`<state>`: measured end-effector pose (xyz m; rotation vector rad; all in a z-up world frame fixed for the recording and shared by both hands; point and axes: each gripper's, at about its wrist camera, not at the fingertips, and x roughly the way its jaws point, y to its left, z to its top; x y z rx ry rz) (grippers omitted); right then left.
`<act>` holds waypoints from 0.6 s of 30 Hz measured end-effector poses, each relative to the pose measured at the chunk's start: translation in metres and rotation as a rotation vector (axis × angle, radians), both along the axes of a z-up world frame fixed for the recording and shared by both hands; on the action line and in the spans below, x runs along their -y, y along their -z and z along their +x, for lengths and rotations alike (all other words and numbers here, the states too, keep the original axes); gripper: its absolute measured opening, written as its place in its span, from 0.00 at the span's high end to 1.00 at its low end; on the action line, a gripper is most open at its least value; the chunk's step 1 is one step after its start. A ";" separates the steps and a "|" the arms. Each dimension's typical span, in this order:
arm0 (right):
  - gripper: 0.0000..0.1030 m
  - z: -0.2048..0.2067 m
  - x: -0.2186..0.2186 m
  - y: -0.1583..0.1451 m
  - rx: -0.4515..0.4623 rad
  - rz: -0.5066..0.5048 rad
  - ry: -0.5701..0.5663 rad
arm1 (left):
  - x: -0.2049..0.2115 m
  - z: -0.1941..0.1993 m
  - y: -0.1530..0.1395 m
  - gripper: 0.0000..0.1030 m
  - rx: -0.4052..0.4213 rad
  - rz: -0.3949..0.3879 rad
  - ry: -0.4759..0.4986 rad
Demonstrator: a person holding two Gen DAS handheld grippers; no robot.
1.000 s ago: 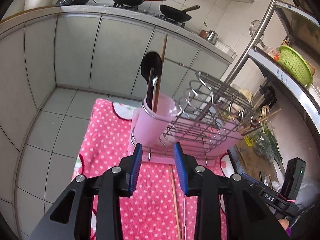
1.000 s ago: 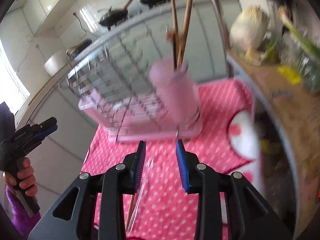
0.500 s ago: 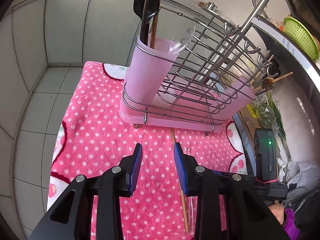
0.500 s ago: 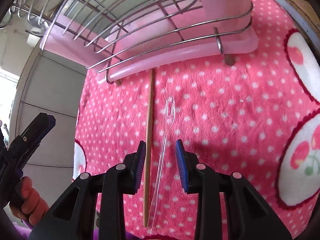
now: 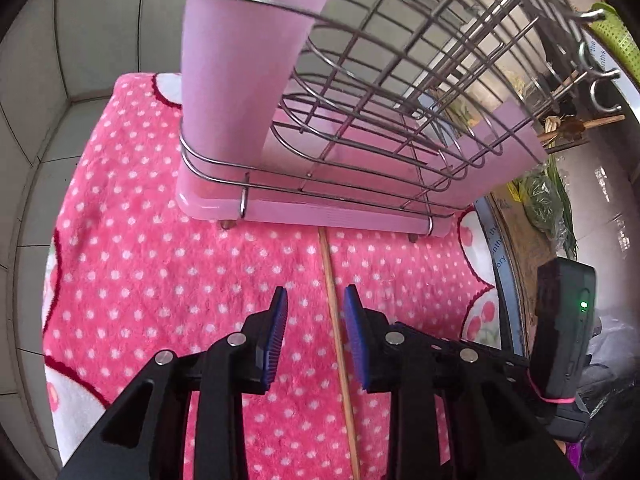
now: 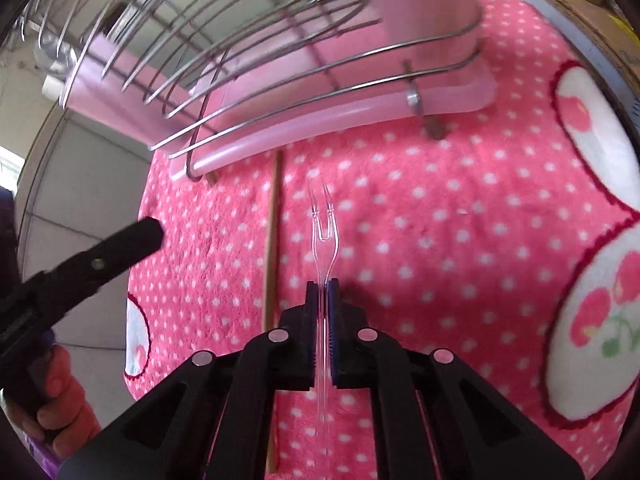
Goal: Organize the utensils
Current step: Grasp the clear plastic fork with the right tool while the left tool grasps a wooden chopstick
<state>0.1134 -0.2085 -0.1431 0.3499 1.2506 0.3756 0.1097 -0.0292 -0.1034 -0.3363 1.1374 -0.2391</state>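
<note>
Now the right hand-held gripper (image 6: 322, 292) pinches a clear, two-pronged plastic fork (image 6: 322, 232).

pink polka-dot cloth (image 5: 160, 264), green basket (image 5: 612, 40), leafy greens (image 5: 544, 200)

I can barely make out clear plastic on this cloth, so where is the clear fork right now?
In the right wrist view the clear fork lies mid-frame on the pink dotted cloth, right of the wooden chopstick, its handle pinched in the right gripper.

Grey cabinet fronts (image 5: 100, 20), tiled floor (image 5: 36, 184)
</note>
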 end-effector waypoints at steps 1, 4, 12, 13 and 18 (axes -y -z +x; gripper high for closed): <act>0.95 -0.001 0.008 -0.001 -0.001 0.011 0.016 | 0.006 0.006 0.006 0.74 -0.023 0.003 0.011; 0.95 -0.004 0.025 0.000 -0.007 0.036 0.046 | 0.022 0.020 0.020 0.74 -0.068 0.039 0.021; 0.94 -0.001 0.045 0.004 -0.009 0.058 0.056 | 0.053 0.049 0.044 0.76 -0.114 0.172 0.005; 0.94 -0.001 0.042 0.004 -0.011 0.059 0.055 | 0.056 0.051 0.047 0.77 -0.116 0.186 0.000; 0.93 -0.003 0.045 0.008 -0.018 0.063 0.048 | 0.057 0.057 0.049 0.94 -0.105 0.216 -0.037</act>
